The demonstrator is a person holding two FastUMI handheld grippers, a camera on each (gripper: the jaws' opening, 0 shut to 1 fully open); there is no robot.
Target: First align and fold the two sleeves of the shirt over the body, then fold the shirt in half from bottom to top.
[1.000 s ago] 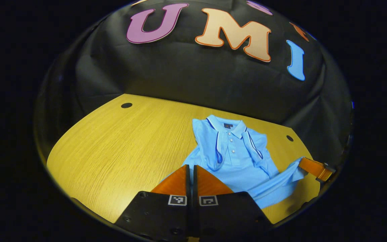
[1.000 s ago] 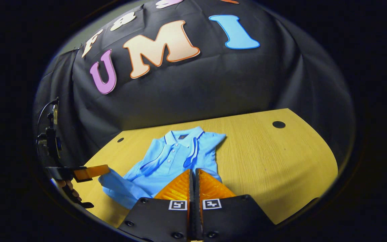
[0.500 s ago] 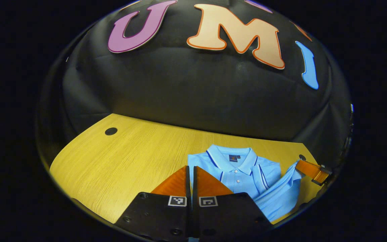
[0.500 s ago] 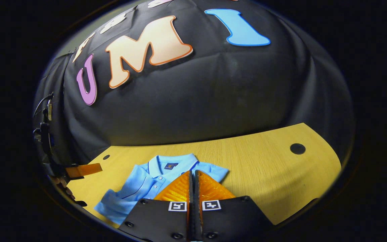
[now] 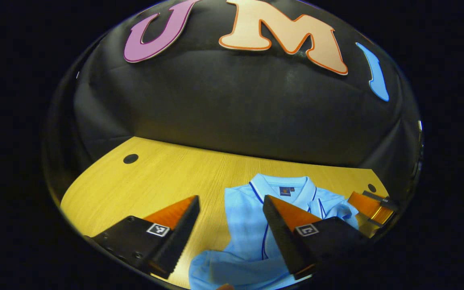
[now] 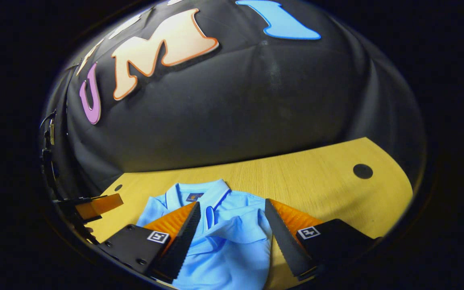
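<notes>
The left tool (image 5: 231,207) is wide open, holding nothing. The blue shirt (image 5: 252,225) lies on the bench (image 5: 155,181), right under both tools, collar far. The right tool (image 6: 232,213) is wide open too, just above the shirt.

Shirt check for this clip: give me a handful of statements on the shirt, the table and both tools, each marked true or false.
1. The left tool is open, with the shirt lying between its fingers. True.
2. The right tool is shut on the shirt's collar. False: it is open, its fingers standing apart over the blue fabric, and the collar lies beyond them.
3. The shirt is red. False: it is light blue with dark trim.
4. The shirt rests on a wooden table in front of the booth's black cloth wall. True.
5. The collar points toward the wall. True.
</notes>
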